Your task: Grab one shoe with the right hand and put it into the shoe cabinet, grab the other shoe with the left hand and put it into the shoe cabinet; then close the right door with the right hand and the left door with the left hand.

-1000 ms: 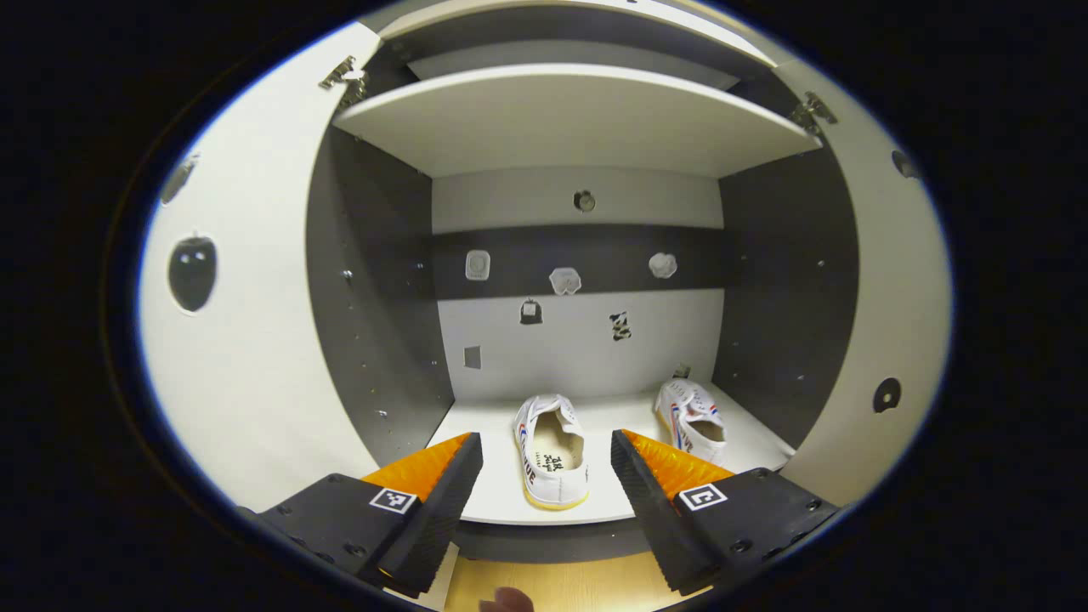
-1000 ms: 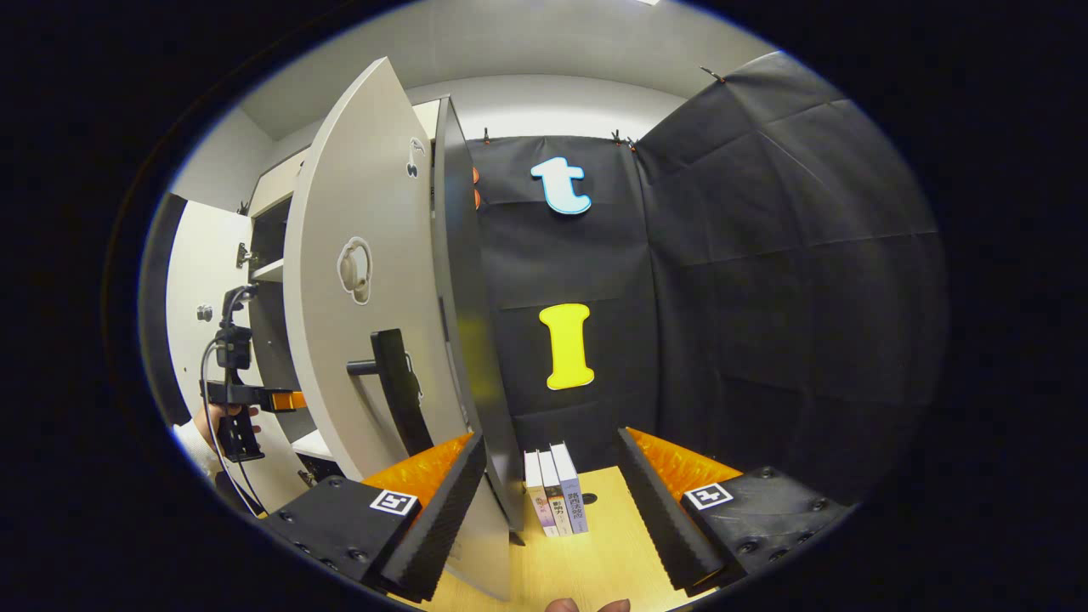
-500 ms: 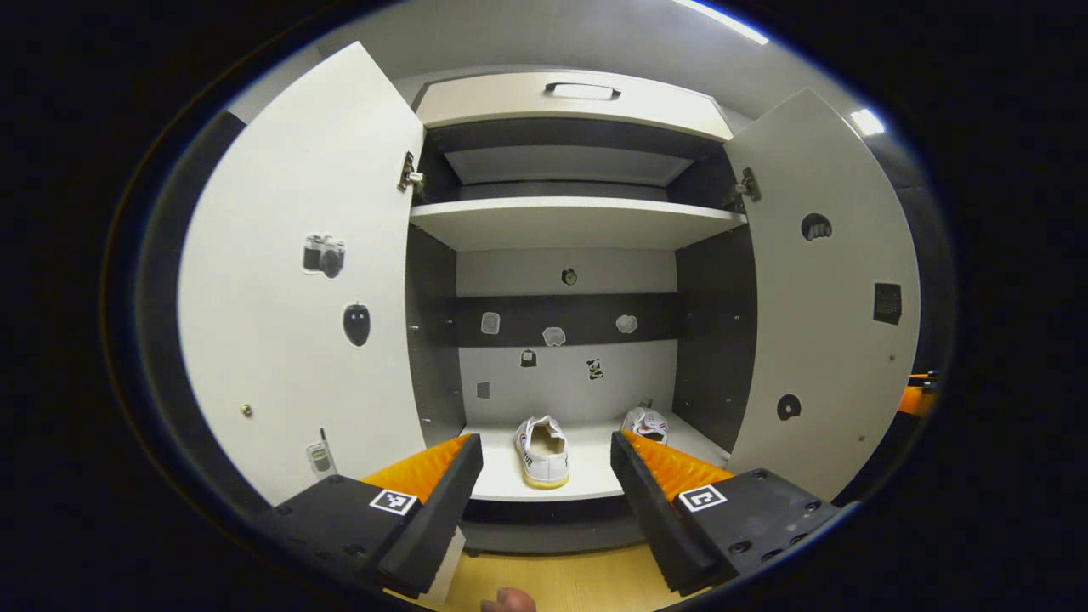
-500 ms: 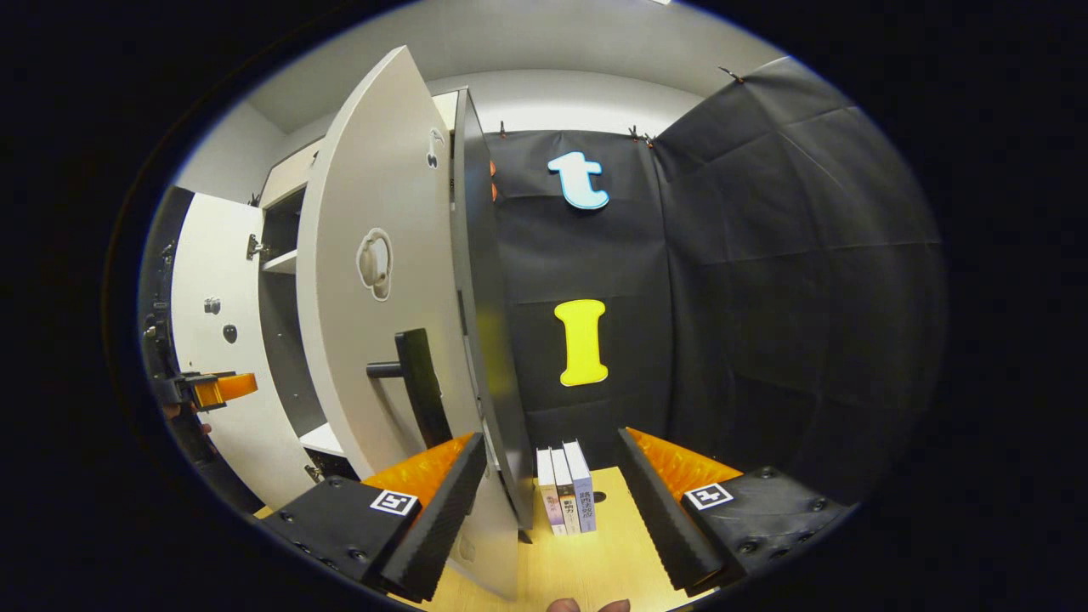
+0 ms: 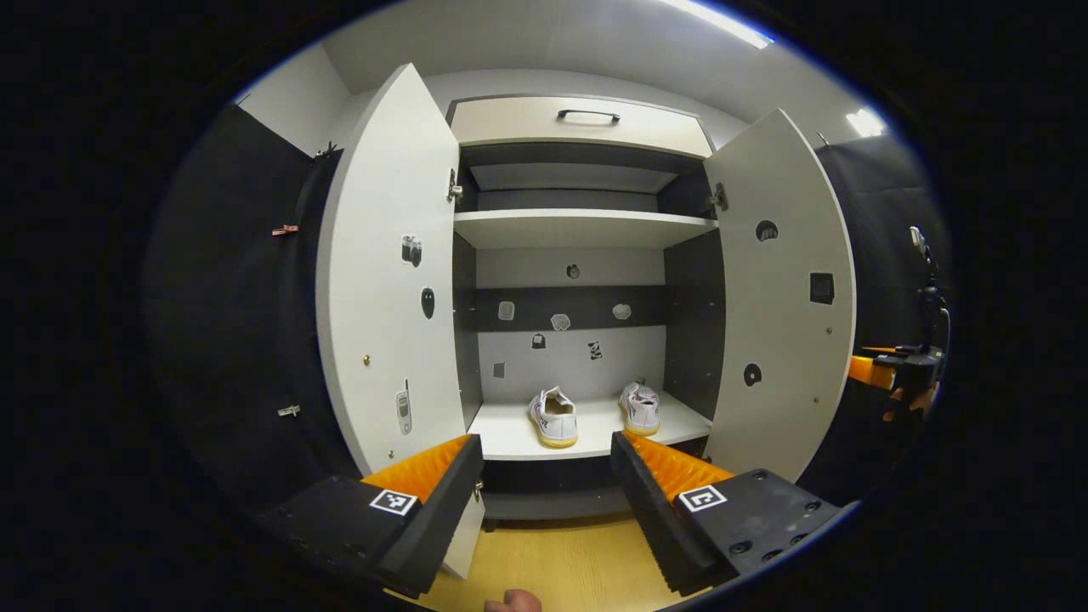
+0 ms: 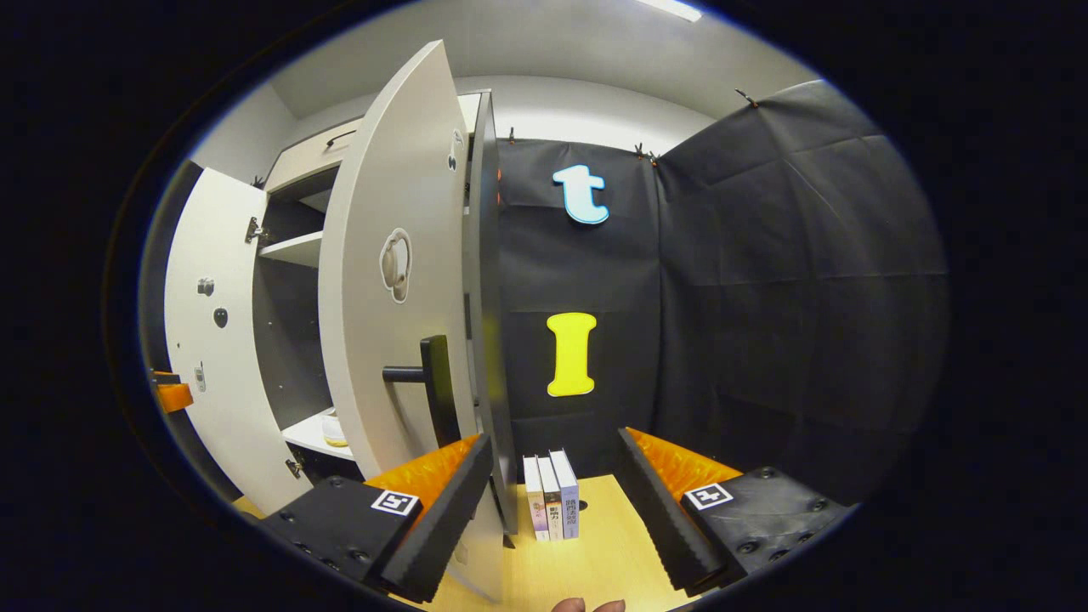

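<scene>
Left gripper point(image 5: 546, 476) is seen at the bottom centre of the left gripper view, fingers spread apart, nothing held between them. Just above the gap, in mid-frame, two white shoes are seen on the bottom shelf of the shoe cabinet point(image 5: 578, 229): left shoe point(image 5: 553, 416) with heel toward the camera, right shoe point(image 5: 640, 407) just beside it, apart. Both doors are swung open: left door point(image 5: 387, 280) at centre left, right door point(image 5: 782, 297) at centre right. At the far right edge the other gripper is glimpsed, with part of a hand.

Right gripper point(image 6: 552, 476) is seen at the bottom centre of the right gripper view, fingers apart and empty. Between them, three upright books point(image 6: 550, 506) are seen on the wooden floor point(image 6: 595, 561). Left of centre, the right door's outer face with its black handle point(image 6: 433, 387) is seen, just above the left finger; contact cannot be told.
</scene>
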Demonstrator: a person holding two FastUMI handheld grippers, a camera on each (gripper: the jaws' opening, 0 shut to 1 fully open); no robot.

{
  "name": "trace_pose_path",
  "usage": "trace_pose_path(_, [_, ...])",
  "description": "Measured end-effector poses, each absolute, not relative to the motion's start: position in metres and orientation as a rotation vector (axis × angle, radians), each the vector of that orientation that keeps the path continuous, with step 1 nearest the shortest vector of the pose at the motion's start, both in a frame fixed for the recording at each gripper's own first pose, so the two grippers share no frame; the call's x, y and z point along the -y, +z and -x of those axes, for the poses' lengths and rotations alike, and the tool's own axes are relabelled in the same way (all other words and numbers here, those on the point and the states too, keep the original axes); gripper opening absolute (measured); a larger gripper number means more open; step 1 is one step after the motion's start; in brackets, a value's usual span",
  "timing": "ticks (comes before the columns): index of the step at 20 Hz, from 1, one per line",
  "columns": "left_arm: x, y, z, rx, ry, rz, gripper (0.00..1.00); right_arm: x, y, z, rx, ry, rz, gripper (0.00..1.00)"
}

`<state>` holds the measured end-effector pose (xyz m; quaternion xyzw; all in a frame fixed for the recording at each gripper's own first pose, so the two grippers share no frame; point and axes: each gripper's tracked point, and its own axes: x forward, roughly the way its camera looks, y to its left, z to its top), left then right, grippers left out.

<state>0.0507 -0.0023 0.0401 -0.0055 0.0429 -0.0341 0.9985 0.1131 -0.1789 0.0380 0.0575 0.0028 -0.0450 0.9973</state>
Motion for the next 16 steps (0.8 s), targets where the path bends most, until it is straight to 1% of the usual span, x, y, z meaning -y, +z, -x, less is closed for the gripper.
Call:
trace_pose_path(2, [-0.011,0.04,-0.043,-0.091,-0.05,0.011,0.95,0.18,0.037,-0.111,-0.002,-0.134,-0.131,0.98])
trace_pose_path(3, [-0.018,0.039,-0.04,-0.093,-0.039,0.014,0.95,0.178,0.036,-0.111,0.001,-0.145,-0.143,1.0])
trace_pose_path(4, [-0.024,0.038,-0.036,-0.096,-0.034,0.018,0.95,0.174,0.036,-0.11,0.001,-0.143,-0.155,0.97])
trace_pose_path(7, [-0.044,0.037,-0.025,-0.097,-0.01,0.023,0.95,0.162,0.034,-0.108,-0.01,-0.123,-0.181,0.98])
trace_pose_path(12, [-0.075,0.033,-0.019,-0.105,0.026,0.038,0.95,0.146,0.037,-0.106,0.0,-0.122,-0.148,0.97])
trace_pose_path(16, [-0.09,0.028,-0.02,-0.113,0.048,0.038,0.95,0.124,0.035,-0.107,-0.007,-0.077,-0.178,0.97])
